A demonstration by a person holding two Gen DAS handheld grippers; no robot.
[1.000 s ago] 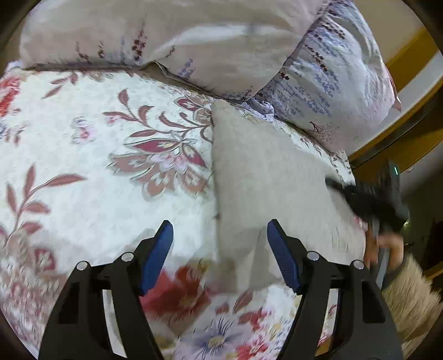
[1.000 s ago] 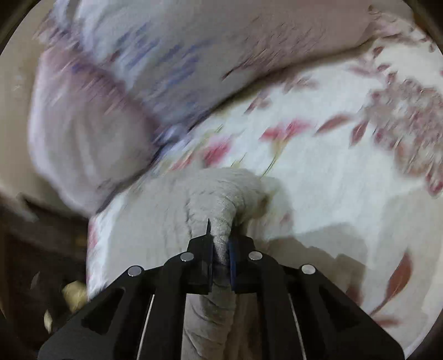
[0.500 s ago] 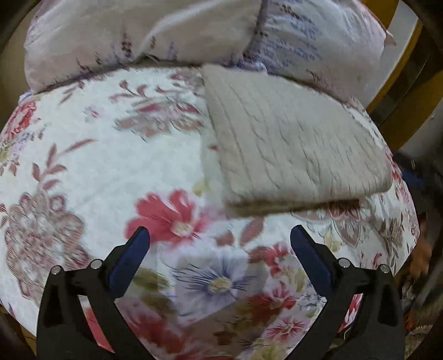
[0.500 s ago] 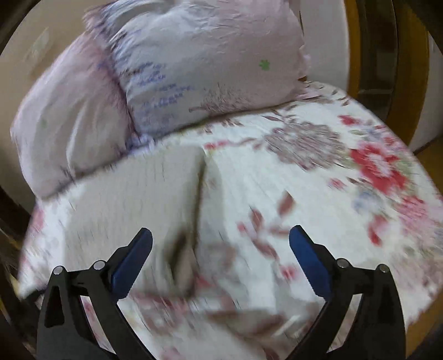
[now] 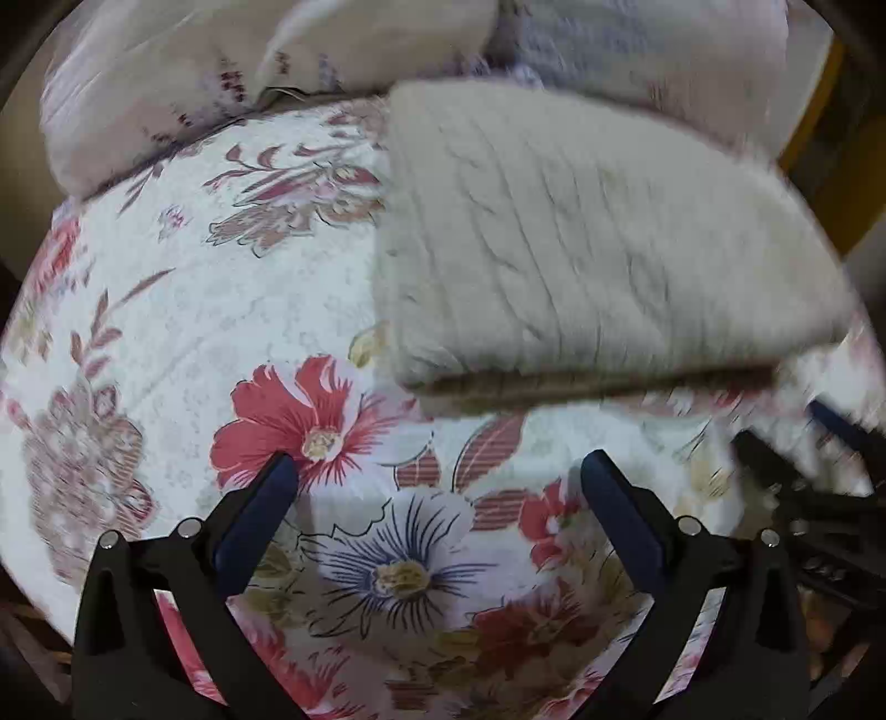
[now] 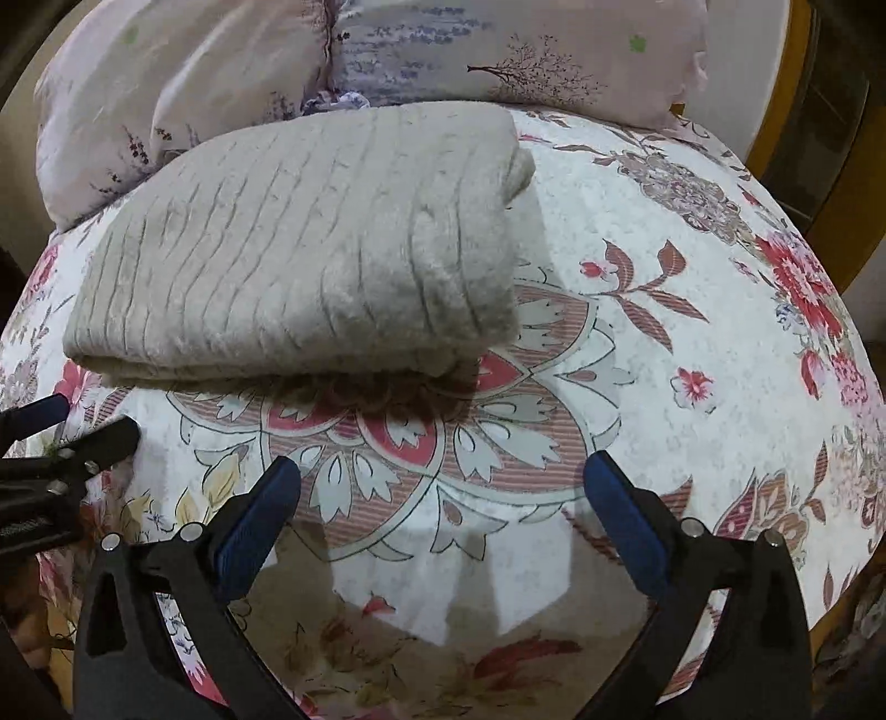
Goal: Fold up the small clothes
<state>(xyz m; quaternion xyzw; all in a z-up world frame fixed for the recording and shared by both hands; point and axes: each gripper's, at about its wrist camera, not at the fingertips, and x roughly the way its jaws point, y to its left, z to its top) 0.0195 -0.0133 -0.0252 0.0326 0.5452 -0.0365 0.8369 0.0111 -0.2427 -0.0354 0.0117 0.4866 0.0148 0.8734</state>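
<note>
A beige cable-knit garment (image 5: 587, 243) lies folded into a thick rectangle on the floral bedspread (image 5: 232, 288). It also shows in the right wrist view (image 6: 310, 249), up and left of centre. My left gripper (image 5: 437, 487) is open and empty, held over the bedspread just short of the garment's near edge. My right gripper (image 6: 443, 493) is open and empty, also short of the fold's near edge. The right gripper shows at the right edge of the left wrist view (image 5: 830, 443), and the left gripper at the left edge of the right wrist view (image 6: 50, 437).
Two pale floral pillows (image 6: 498, 50) lean at the head of the bed behind the garment, also in the left wrist view (image 5: 221, 72). A yellow-brown wooden frame (image 6: 841, 166) runs along the bed's right side. The bedspread (image 6: 692, 343) stretches right of the garment.
The right gripper let go of the garment and opened, then both grippers pulled back from it. The garment now lies folded flat by itself.
</note>
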